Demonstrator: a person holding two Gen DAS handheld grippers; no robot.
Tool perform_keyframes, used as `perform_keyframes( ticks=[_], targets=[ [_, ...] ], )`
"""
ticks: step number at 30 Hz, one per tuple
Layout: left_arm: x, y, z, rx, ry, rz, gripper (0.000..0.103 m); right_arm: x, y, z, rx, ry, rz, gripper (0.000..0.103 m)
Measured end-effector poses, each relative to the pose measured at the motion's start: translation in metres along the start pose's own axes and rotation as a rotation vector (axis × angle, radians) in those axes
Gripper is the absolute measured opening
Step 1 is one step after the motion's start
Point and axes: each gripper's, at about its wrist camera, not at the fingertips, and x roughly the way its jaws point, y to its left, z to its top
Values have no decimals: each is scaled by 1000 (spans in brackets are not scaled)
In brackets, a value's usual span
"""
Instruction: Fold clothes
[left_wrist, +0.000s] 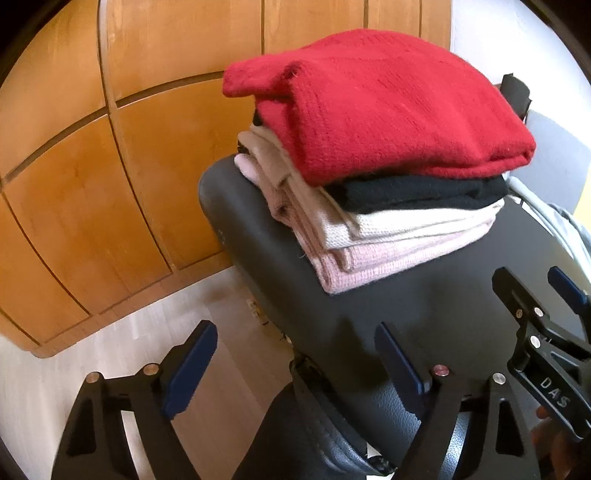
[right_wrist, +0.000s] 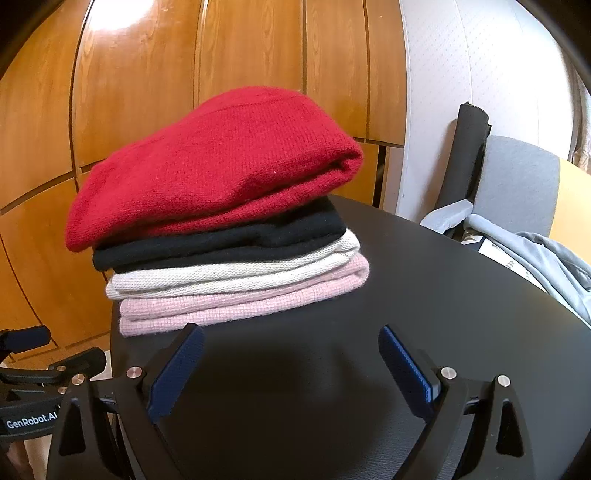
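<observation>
Left claw open (lower garments half-hidden).

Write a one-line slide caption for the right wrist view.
Open right tool faces a folded stack: red sweater over black, cream and pink knits.

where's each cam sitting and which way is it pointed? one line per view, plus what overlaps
Left wrist: on the left gripper, aimed down over the black table's left edge at the folded stack, red sweater on top; its own open blue-padded fingers show, the right gripper at lower right.
Right wrist: on the right gripper, facing the stack front-on across the table, wooden cabinet doors behind; its open fingers show, the left gripper at far left.
Shared: the stack, table, cabinet doors, each other's gripper.
</observation>
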Motion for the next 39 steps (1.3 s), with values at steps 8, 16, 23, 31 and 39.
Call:
perform_keyframes(
  ticks=[8, 16, 23, 31, 39],
  targets=[
    [-9, -7, 0, 40, -47, 33, 80, 1, -2, 0, 5, 5, 6, 98],
    [-6, -7, -2, 31, -22, 41, 79, 0, -3, 0, 6, -2, 8, 98],
    [-1, -6, -2, 19, 1, 38, 79, 1, -2, -1, 4, 0, 8, 98],
    [1, -8, -3, 27, 11, 38, 79, 1, -3, -1, 15, 1, 11, 98],
    [1, -5, -3, 18, 17, 42, 79, 1, -2, 0, 16, -3, 10, 98]
  ],
)
